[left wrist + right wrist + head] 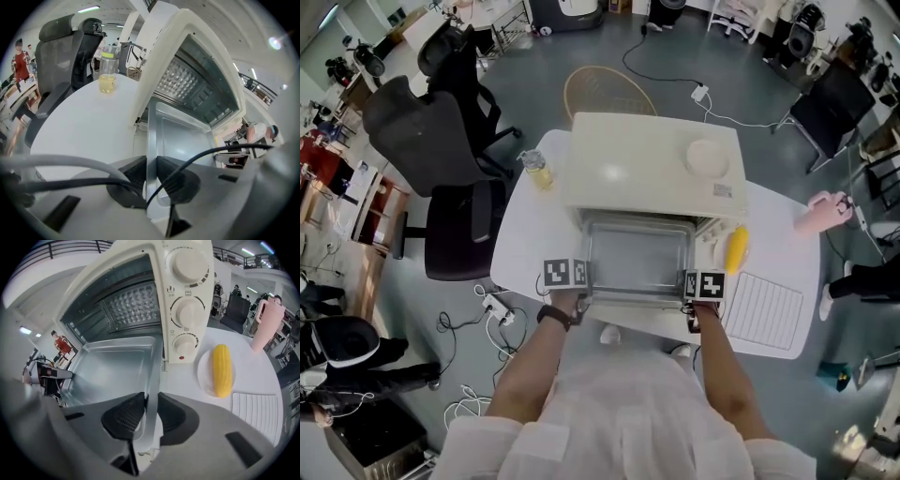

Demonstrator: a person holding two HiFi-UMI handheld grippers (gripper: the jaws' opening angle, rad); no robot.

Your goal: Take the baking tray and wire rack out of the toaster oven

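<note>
**Both grippers clamp the baking tray at the oven's mouth**

In the head view the cream toaster oven (647, 169) stands in the middle of the frame on a white tabletop (525, 244). The metal baking tray (637, 262) juts from its open front toward the bottom of the frame, its far end still inside the cavity.

The left gripper (583, 292) sits on the tray's left rim. In the left gripper view its dark fingers (129, 176) are clenched on that thin upright rim, one pad on each side.

The right gripper (688, 296) sits on the tray's right rim. In the right gripper view its fingers (123, 414) grasp that rim in the same way, just below the oven's three control knobs.

The wire rack (764, 309) lies flat on the tabletop at the lower right, outside the oven and apart from the tray. Just above it a corn cob (736, 248) rests on a small plate (202, 376) beside the oven's right wall.

A jar (538, 171) of yellow liquid stands at the oven's left, and a pink jug (825, 212) is at the tabletop's far right edge. Black office chairs (441, 131) fill the upper left.
</note>
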